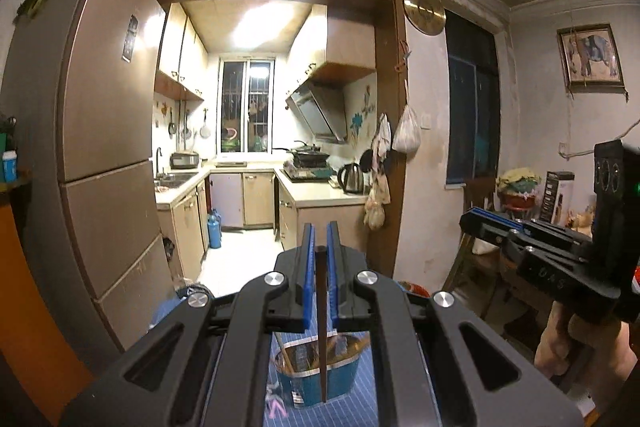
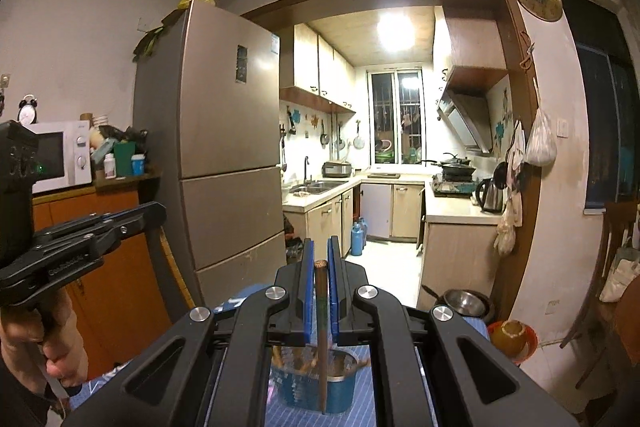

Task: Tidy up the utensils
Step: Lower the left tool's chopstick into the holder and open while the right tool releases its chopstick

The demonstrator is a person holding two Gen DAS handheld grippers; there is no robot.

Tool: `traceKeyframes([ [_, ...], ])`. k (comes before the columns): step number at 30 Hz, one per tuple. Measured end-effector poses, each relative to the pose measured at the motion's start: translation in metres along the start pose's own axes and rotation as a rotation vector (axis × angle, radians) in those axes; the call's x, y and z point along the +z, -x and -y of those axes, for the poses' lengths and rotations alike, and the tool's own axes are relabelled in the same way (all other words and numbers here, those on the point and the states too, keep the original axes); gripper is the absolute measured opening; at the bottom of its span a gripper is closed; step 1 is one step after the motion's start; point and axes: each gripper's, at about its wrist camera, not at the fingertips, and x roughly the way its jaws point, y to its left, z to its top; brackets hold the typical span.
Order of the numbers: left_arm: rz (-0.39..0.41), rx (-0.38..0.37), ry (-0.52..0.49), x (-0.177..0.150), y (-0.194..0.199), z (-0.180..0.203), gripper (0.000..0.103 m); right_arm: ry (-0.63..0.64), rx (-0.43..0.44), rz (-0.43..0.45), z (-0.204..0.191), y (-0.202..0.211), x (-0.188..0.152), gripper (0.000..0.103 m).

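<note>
Above the blue tub (image 1: 316, 375), each gripper's fingers clamp one thin stick upright: left gripper (image 1: 320, 227) a dark chopstick (image 1: 321, 327), right gripper (image 2: 321, 243) a brown chopstick (image 2: 321, 327).

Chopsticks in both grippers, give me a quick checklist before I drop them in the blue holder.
1. Left gripper shut on the dark chopstick: ok.
2. Right gripper shut on the light wooden chopstick: ok.
3. Both chopsticks hang upright, tips down: ok.
4. Blue holder stands upright below the tips: ok.
5. Room left among the utensils already inside: cannot tell.
</note>
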Motion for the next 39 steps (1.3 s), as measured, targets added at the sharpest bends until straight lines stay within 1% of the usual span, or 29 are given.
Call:
traceKeyframes([
  [2, 0.004, 0.01, -0.006, 0.007, -0.011, 0.002, 0.004, -0.002, -0.003, 0.002, 0.005, -0.011, 0.009, 0.008],
  [6, 0.005, 0.024, -0.011, 0.007, -0.03, 0.0, 0.004, -0.009, -0.014, -0.001, 0.016, -0.038, 0.019, 0.008],
  [10, -0.006, 0.023, -0.006, 0.003, -0.049, -0.003, 0.004, -0.023, -0.025, -0.013, 0.027, -0.065, 0.019, 0.008],
  [16, -0.011, 0.034, -0.006, -0.003, -0.073, -0.004, 0.004, -0.061, -0.023, -0.036, 0.039, -0.094, 0.002, 0.008],
  [21, -0.014, 0.035, -0.003, -0.008, -0.088, -0.01, 0.004, -0.067, -0.016, -0.059, 0.04, -0.111, -0.016, 0.007],
  [39, -0.075, 0.05, 0.003, -0.045, -0.127, -0.02, 0.004, -0.09, 0.006, -0.125, 0.043, -0.147, -0.062, 0.008],
])
